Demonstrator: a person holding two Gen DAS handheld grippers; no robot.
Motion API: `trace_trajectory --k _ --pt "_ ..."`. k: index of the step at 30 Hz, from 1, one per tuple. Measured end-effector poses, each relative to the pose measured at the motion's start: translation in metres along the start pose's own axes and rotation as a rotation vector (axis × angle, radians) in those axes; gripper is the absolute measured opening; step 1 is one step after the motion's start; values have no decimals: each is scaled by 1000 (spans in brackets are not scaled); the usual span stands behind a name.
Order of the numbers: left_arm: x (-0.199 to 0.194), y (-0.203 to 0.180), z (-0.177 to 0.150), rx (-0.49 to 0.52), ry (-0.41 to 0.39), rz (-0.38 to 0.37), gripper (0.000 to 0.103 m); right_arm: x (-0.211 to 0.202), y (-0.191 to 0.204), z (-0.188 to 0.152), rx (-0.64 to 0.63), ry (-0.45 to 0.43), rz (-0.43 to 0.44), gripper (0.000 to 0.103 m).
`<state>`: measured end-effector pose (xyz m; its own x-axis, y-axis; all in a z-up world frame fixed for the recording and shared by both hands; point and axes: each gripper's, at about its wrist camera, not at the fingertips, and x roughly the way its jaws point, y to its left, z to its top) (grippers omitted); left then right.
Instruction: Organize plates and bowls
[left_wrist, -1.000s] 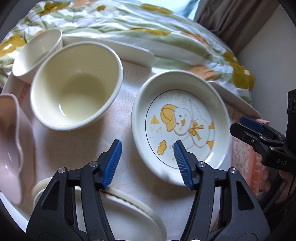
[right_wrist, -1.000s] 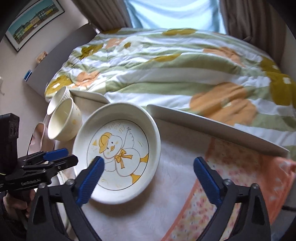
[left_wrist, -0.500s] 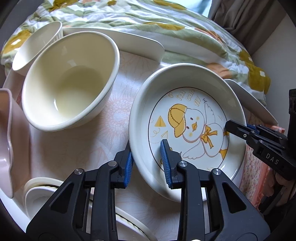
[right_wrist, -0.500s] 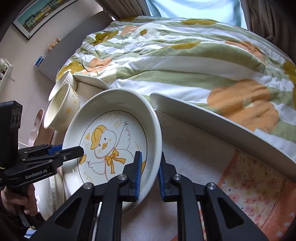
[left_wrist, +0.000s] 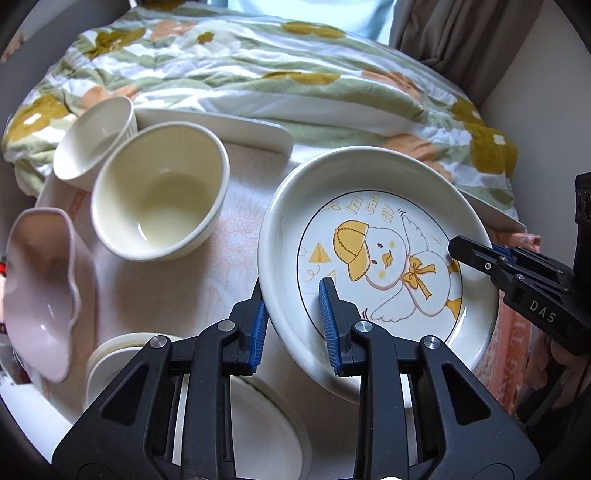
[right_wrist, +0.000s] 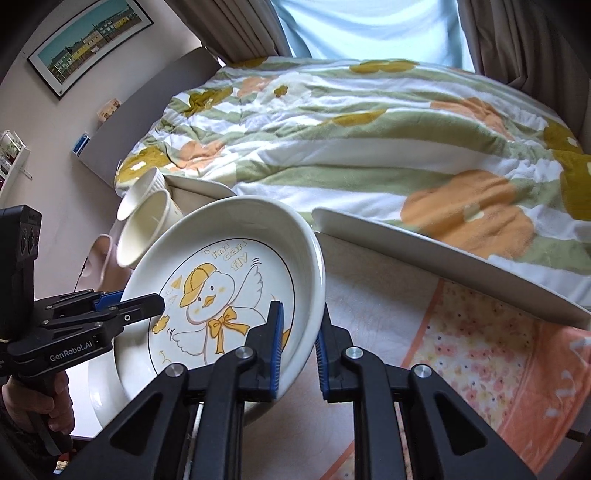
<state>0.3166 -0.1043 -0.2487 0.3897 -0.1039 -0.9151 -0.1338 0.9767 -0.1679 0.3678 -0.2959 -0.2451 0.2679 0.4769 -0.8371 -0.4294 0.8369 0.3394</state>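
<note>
A white deep plate with a yellow chick drawing is held by both grippers. My left gripper is shut on its near left rim. My right gripper is shut on its right rim; the plate is lifted and tilted above the table. A cream bowl and a smaller white ribbed cup stand left of it. A pink wavy bowl lies at the far left. A white oval dish sits below the left gripper.
A long white platter lies at the table's far edge, another behind the cups. A flowered bedspread lies beyond. An orange flowered cloth covers the table's right side.
Both grippers closed on the chick plate's rims about half a second ago. Since then the plate has risen and tilted off the table.
</note>
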Motion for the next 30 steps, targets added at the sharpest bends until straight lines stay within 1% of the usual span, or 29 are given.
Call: trace_trajectory --k 5,10,14,17,20,24,27,30 --pt "-43 10 -9 39 -67 -35 22 -38 34 -6 -16 -79 -38 15" --pt "-87 34 -24 73 -124 -78 19 -67 75 -22 -9 -152 -82 15" --pt "-112 60 -42 111 -138 -99 18 -79 115 -44 23 -195 -110 15" --pt "-122 85 -57 134 -126 -113 17 -78 143 -63 48 -204 -129 15" --pt "-122 105 -73 155 -103 -125 17 -71 168 -81 76 -201 -151 15" --pt "-108 133 -95 186 -51 -144 17 -53 193 -109 123 -186 -182 15" --pt "-89 147 -108 196 -5 -156 17 -37 203 -125 149 -159 -208 15" --pt "-73 156 -119 202 33 -157 17 -22 205 -139 169 -134 -227 15"
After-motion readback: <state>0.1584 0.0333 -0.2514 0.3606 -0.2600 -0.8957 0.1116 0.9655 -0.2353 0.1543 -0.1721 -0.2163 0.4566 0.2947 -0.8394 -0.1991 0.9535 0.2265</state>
